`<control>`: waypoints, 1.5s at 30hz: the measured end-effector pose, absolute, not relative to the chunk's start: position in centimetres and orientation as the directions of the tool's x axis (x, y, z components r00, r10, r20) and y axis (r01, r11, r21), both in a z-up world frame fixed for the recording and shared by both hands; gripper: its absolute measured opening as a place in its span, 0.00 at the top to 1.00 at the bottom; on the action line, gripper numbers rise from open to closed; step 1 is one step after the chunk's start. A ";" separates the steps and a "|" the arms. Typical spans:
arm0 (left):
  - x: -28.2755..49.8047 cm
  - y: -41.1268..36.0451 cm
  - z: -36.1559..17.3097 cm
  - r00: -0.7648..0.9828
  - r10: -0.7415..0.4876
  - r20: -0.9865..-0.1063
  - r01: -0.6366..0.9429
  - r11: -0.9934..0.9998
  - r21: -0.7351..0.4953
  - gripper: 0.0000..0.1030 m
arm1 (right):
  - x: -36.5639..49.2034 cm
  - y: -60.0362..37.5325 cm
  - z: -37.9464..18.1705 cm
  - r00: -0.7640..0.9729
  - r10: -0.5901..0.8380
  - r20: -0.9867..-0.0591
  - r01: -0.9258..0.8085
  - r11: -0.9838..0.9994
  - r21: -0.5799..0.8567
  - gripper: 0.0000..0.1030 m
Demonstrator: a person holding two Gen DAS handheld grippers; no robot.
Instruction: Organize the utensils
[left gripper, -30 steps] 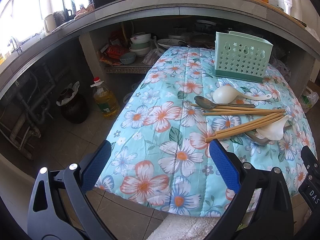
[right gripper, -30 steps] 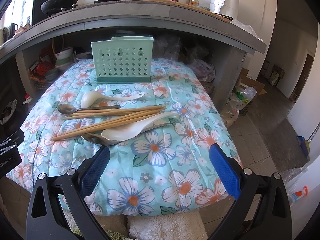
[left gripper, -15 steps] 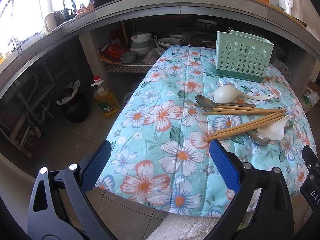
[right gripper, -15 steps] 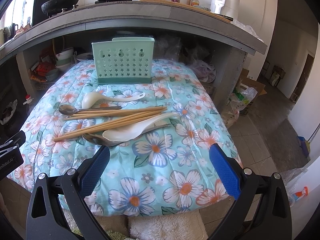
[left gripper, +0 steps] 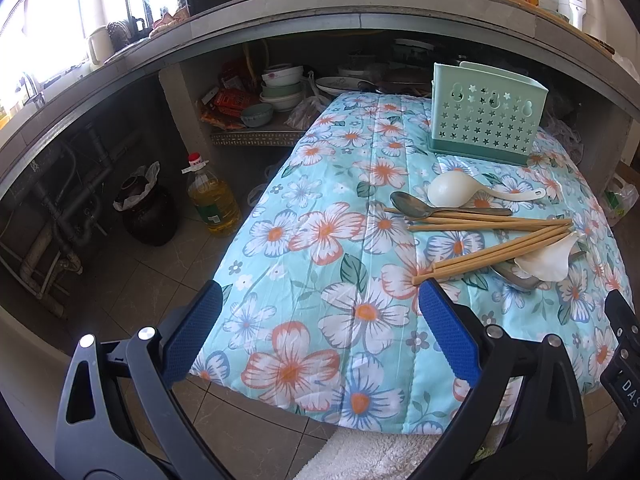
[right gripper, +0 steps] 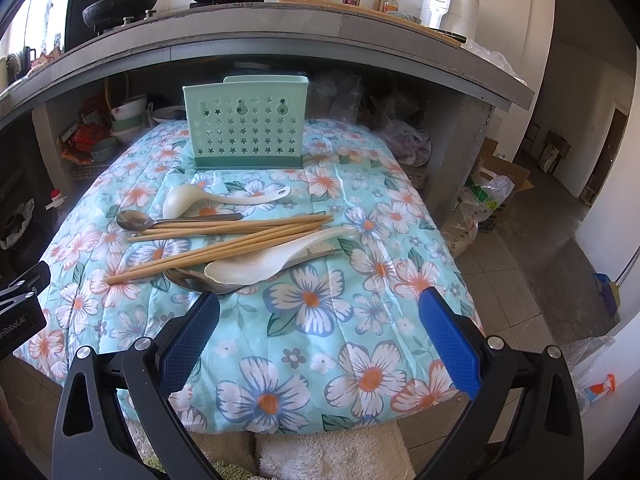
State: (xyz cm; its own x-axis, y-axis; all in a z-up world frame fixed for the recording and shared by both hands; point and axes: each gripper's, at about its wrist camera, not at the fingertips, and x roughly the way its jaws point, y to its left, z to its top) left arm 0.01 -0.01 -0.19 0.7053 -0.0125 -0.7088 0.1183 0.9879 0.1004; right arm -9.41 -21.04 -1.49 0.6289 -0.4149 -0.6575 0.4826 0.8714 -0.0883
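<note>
A mint-green perforated utensil holder [right gripper: 245, 127] [left gripper: 486, 116] stands upright at the far side of a floral-quilted table [right gripper: 312, 320]. In front of it lie two white ladles [right gripper: 218, 199] [right gripper: 276, 260], two metal spoons [right gripper: 136, 220] [right gripper: 192, 280] and several wooden chopsticks [right gripper: 240, 240] [left gripper: 492, 240] in a loose pile. My right gripper [right gripper: 318, 328] is open and empty, hovering over the near part of the table. My left gripper [left gripper: 318, 328] is open and empty over the table's near left corner.
A kitchen counter [right gripper: 280, 36] overhangs the far side, with pots and bottles on top. An oil bottle [left gripper: 212, 196] and a dark jar [left gripper: 146, 212] stand on the floor at left. Bowls [left gripper: 280, 88] are stacked under the counter. Bags [right gripper: 484, 196] lie at right.
Both grippers have drifted slightly; the table and utensils sit a little lower and nearer in both views. Nothing was grasped or moved.
</note>
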 end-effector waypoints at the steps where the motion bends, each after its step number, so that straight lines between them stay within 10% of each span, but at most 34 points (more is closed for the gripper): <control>1: 0.0 0.0 -0.2 0.705 -0.013 -0.709 0.118 0.988 0.100 0.08 | -9.4 -21.0 -1.5 0.629 -0.415 -0.657 0.483 0.871 -0.089 0.06; 32: 0.3 0.0 -1.1 0.690 -0.029 -0.723 0.154 0.982 0.107 0.08 | -9.5 -21.1 -1.9 0.630 -0.406 -0.662 0.479 0.874 -0.081 0.06; 45: 1.4 -1.2 -1.0 0.646 -0.307 -0.699 0.372 0.926 -0.063 0.08 | -9.2 -21.1 -3.3 0.632 -0.368 -0.682 0.451 0.890 -0.061 0.06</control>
State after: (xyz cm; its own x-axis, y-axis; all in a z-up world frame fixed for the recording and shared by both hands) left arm 1.43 -1.18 -1.01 0.6458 -0.3072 -0.6990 0.3724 0.9259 -0.0629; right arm -9.18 -21.08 -3.34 0.6325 -0.3675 -0.6818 0.4512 0.8903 -0.0614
